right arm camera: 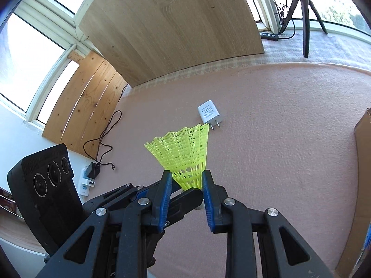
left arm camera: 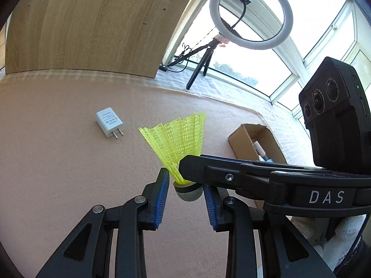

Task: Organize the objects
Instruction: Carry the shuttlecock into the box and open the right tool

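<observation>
Bright window bay behind; pale wooden board (right arm camera: 171,25) leans against the glass, ring light (left arm camera: 250,11) on a small tripod stands on the sill. Work surface is a desk (left arm camera: 58,157) covered in pink felt-like cloth.

On the cloth: white plug adapter (left arm camera: 109,122), prongs toward the cameras, lying flat and well apart from an open cardboard box (left arm camera: 255,139) off to the right. Something pale sits inside the box; cannot identify it.

Yellow plastic shuttlecock (left arm camera: 176,139) is held off the cloth, skirt pointing away from both cameras, between adapter and box in the left view.

Left gripper (left arm camera: 185,192): fingers narrow, cork base sits between the blue pads; the left pad meets the lower skirt, contact on the other side is hidden by the right gripper's finger crossing in front. Cannot tell whether it truly clamps.

Right gripper (right arm camera: 186,185): fingers closed on the neck of the skirt just above the cork, both pads pressing the mesh.

Handling judgement: very light, no slip risk from weight. Mesh skirt is springy and thin, will deform or crack under a hard squeeze. Cork base is the firm part and the better hold. Neck grip is acceptable with gentle pressure. Likely destination: the box.
</observation>
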